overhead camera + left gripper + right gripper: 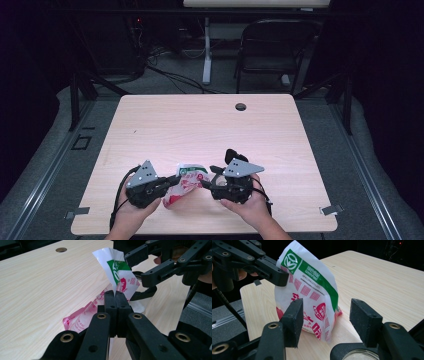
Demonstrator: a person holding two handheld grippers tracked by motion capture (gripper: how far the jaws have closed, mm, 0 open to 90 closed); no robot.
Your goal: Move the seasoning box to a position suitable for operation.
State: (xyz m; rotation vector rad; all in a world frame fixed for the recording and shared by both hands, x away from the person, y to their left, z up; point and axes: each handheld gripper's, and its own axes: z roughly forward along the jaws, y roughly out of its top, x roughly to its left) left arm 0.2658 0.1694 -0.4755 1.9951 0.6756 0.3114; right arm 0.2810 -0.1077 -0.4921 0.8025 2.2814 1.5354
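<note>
Near the front edge of the desk (210, 120), between the two hands, a white plastic bag (184, 186) with red and green print rests partly raised off the wood. Left tool (115, 295): jaws pressed together, clamping a thin fold of the bag's edge; seen from the high view, the left tool (172, 181) meets the bag's left side. Right tool (325, 315): jaws spread wide, one on each side of the bag's lower part, with a clear gap to the far jaw; contact on the near jaw cannot be determined. In the high view, the right tool (207, 181) sits just beside the bag's right side. Each tool carries a grey three-cornered plate (144, 174).
</note>
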